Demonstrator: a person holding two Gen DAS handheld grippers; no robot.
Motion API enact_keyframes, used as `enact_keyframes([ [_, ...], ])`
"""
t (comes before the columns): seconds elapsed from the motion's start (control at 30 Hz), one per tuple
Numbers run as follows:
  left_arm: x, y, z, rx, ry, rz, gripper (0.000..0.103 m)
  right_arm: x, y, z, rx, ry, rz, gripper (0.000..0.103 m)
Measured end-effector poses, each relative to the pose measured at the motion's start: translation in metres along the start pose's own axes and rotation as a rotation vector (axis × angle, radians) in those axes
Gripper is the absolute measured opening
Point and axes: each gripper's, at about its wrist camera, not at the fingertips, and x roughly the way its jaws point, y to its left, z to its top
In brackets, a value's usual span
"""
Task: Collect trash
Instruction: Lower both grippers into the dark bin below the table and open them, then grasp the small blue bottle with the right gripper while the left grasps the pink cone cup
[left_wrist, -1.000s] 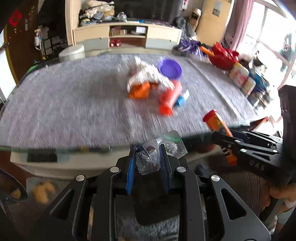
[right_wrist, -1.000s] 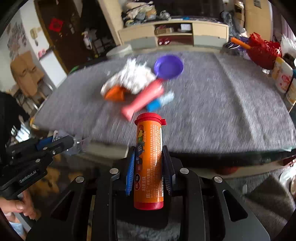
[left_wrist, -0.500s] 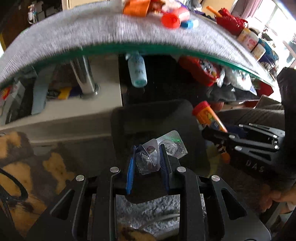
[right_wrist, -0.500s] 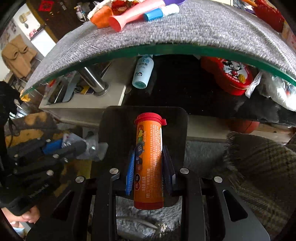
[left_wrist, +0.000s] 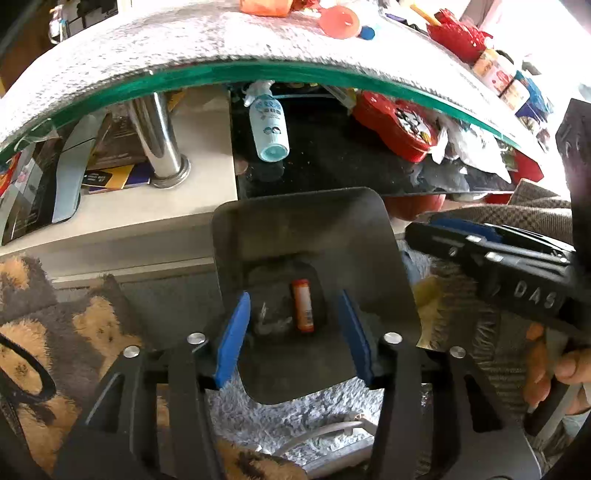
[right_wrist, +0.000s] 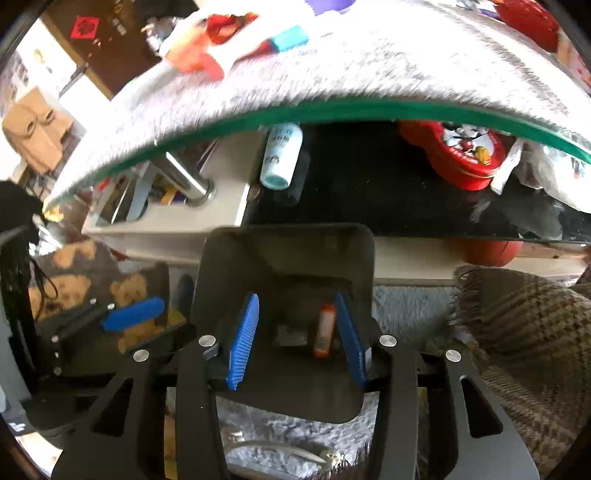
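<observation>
Raised letters "DAS" are the only clearly legible writing, moulded into the matte black plastic body of the right gripper (left_wrist: 517, 273) as it appears to the right of the left gripper (left_wrist: 295, 332) in the left wrist view; the print on other labels is too small or blurred to read. Both grippers hang over a dark bin (left_wrist: 258, 236) with a rounded-square rim and smooth dull walls, and both have their ribbed blue pads spread wide apart, holding nothing. Straight below and between the left gripper's pads, at the bottom of the bin, lie an orange tube (left_wrist: 303, 310) with a red cap and printed label, and just left of it a crumpled clear blister pack (left_wrist: 271, 317), shiny and creased. In the right wrist view the right gripper (right_wrist: 295, 339) looks down on the same tube (right_wrist: 324, 328), close to its right pad. Ahead of both grippers curves the green edge of a glass tabletop (left_wrist: 258, 70) covered with fuzzy grey felt. Beneath it, ahead of the left gripper, sit a pale blue spray bottle (left_wrist: 267, 125), a chrome table leg (left_wrist: 159, 144) and a red round tin (right_wrist: 465, 151) printed with Mickey Mouse. Shaggy pale carpet (left_wrist: 277, 417) shows beneath the grippers, beside a brown plaid blanket (right_wrist: 528, 332).
</observation>
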Motion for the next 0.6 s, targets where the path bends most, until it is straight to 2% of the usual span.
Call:
enact_keyframes([
  [0.17, -0.026, 0.001, 0.014, -0.042, -0.049, -0.019, 0.06, -0.034, -0.004, 0.022, 0.03, -0.1, -0.005, 0.048],
  [0.3, -0.063, -0.008, 0.04, -0.02, -0.148, 0.005, 0.072, -0.06, 0.0, 0.049, 0.019, -0.174, -0.016, 0.048],
  [0.43, -0.083, -0.014, 0.069, 0.014, -0.212, 0.027, 0.073, -0.073, 0.001, 0.081, -0.002, -0.218, -0.052, 0.048],
  [0.6, -0.081, -0.02, 0.099, 0.047, -0.241, 0.048, 0.073, -0.066, -0.003, 0.108, 0.006, -0.214, -0.045, 0.048],
])
